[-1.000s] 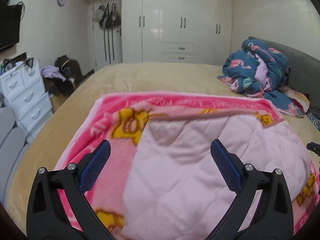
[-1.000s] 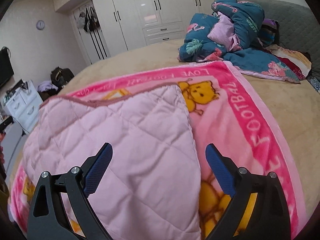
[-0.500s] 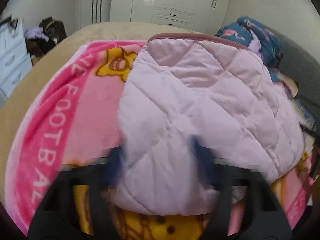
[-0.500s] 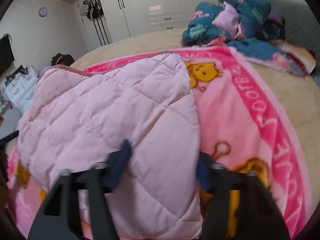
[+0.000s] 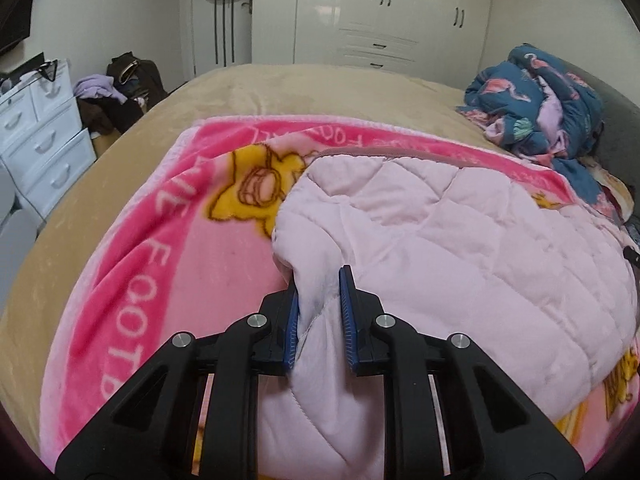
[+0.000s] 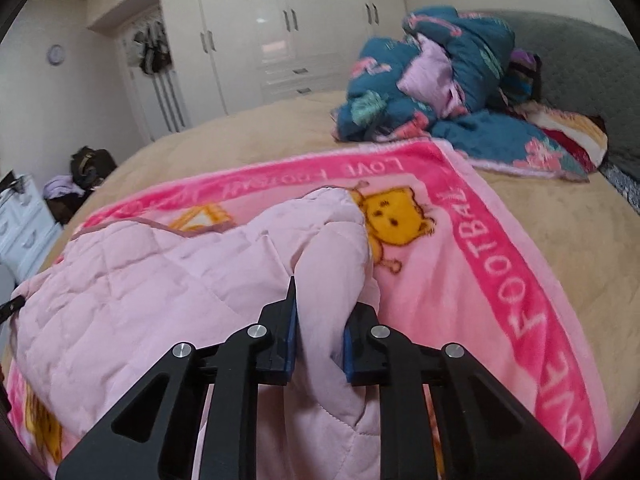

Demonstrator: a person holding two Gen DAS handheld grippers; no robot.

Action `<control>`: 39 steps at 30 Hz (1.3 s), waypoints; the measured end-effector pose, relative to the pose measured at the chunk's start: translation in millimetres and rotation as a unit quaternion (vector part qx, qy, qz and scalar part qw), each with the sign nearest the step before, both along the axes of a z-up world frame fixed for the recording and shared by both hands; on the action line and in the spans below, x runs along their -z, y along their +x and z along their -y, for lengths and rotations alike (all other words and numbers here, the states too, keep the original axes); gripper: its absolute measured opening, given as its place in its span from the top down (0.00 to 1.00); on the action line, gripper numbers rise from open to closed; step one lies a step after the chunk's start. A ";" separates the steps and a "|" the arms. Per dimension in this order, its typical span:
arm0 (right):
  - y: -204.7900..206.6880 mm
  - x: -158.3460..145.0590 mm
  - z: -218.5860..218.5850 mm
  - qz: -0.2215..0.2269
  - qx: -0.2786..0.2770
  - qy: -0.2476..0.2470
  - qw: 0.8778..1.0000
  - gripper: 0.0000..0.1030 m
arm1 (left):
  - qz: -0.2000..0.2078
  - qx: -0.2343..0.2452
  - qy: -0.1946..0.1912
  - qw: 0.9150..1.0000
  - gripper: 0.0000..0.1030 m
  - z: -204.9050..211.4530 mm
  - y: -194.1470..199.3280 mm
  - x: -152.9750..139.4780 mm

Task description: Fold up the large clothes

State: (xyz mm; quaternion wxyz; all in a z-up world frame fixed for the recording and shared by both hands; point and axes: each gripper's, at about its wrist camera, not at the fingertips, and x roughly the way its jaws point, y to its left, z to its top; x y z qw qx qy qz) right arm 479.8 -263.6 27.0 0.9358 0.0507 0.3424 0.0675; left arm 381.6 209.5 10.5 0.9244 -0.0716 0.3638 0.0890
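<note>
On the bed, my left tongs and right tongs have just closed, each clamped on the pale quilted garment: near corners gripped, ready to fold.

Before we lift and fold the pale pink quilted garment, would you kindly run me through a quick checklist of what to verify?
1. Left gripper shut on the quilted garment, fabric bunched between its jaws: ok.
2. Right gripper shut on the same garment at its other near corner: ok.
3. Jaws pinch the garment alone, not the pink cartoon blanket beneath: cannot tell.
4. Garment lying flat: not ok, it is puckered near both grips.
5. Bare bed surface beyond the blanket for the fold: ok.
6. Blue floral bedding pile apart from the garment: ok.
</note>
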 end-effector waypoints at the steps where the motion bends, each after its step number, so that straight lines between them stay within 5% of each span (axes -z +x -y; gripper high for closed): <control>1: 4.5 4.3 -0.4 -0.005 0.004 0.000 1.000 0.84 | -0.005 -0.006 0.006 1.000 0.90 -1.0 3.5 3.1; 6: 6.8 18.1 0.0 -0.013 0.014 -0.009 1.000 0.84 | -0.011 -0.010 -0.003 1.000 0.89 -5.9 1.2 10.2; 9: 0.1 18.6 4.9 -0.017 0.020 0.006 1.000 0.74 | -0.013 -0.012 -0.006 1.000 0.87 -6.6 -2.5 8.4; 11: -6.6 16.4 13.2 -0.020 0.027 0.028 0.999 0.47 | -0.011 -0.016 -0.011 1.000 0.82 -7.5 -7.1 5.8; 13: -19.9 9.7 22.3 -0.004 0.035 0.047 0.998 0.26 | -0.008 -0.017 -0.005 1.000 0.66 -7.1 -11.4 3.7; 16: -41.5 -0.2 35.9 0.009 0.038 0.079 0.996 0.11 | 0.000 -0.018 0.000 1.000 0.50 -6.1 -20.9 -2.0; 22: -76.7 -12.4 49.8 0.007 0.026 0.117 0.993 0.04 | 0.013 -0.018 0.004 1.000 0.14 0.6 -45.0 -15.3; 24: -90.1 -15.6 51.4 0.009 0.022 0.116 0.993 0.04 | 0.013 -0.018 0.001 1.000 0.10 1.2 -53.8 -16.9; 31: -123.0 -12.6 55.2 0.001 0.020 0.141 0.990 0.04 | 0.005 -0.030 -0.032 0.999 0.09 -2.3 -79.3 -14.8; 39: -140.3 18.7 50.6 -0.049 0.027 0.184 0.981 0.04 | -0.012 -0.039 -0.151 0.988 0.09 -5.4 -104.2 8.4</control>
